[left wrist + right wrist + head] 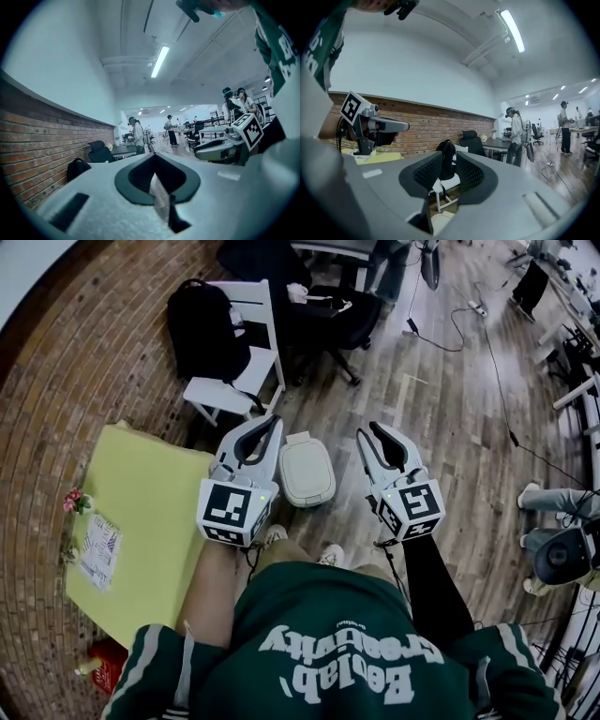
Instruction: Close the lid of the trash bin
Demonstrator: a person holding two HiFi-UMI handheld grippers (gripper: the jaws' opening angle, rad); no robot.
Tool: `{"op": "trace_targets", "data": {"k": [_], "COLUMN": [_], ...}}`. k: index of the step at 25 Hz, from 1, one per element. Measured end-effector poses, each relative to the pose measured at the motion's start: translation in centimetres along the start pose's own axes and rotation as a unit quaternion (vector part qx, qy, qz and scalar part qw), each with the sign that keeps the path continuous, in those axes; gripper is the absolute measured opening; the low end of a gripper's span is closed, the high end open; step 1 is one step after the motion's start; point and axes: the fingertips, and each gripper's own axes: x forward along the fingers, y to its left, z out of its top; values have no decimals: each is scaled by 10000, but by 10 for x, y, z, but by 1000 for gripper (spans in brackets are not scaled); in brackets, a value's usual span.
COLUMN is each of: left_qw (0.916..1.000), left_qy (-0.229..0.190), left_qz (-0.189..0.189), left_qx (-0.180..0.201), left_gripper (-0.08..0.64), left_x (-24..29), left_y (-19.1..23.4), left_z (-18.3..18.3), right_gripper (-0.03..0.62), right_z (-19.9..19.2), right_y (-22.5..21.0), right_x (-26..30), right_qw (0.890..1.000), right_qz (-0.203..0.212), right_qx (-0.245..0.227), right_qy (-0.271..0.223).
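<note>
**Head view:** A person in a green sweatshirt holds the left tool (271, 423) and the right tool (368, 433) out over a wooden floor (450, 409). The white trash bin (307, 474) stands on the floor between the two tools, closer to the left one, with its lid down flat. To the left of the left tool is a yellow desk (150, 512). Ahead of that tool, a white chair (220, 390) carries a black backpack (202, 329).

**Left gripper view:** The left tool (153, 157) has its jaws closed tip to tip, with nothing between them. The right tool (199, 149) is alongside on its right. A brick wall (33, 140) runs along the left, and a person (138, 136) stands far ahead in an open office.

**Right gripper view:** The right tool (449, 161) has its jaws partly apart and grips nothing. The backpack (446, 160) and the chair (443, 183) show through the gap. The left tool (404, 126) is off to its left, in front of the brick wall (431, 126).
</note>
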Motion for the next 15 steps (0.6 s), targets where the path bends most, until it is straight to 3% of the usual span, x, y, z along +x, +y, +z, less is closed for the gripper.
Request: {"op": "trace_targets", "data": {"k": [10, 12, 15], "left_qw": [9996, 9995, 9995], "left_qy": [-178, -210, -220], "left_qz": [-75, -68, -61], "left_qx": [194, 216, 233], "left_gripper": [8, 8, 8], "left_x": [2, -1, -3], "left_y": [-6, -6, -7], "left_z": [17, 20, 20], "right_gripper": [106, 14, 14], "right_z": [8, 6, 5], "right_y": [2, 8, 13], "right_x": [1, -1, -4], "right_qw": [9998, 9991, 9987], "right_qz": [71, 160, 278], "right_qx": [-163, -361, -372], "right_qy": [-14, 134, 198]}}
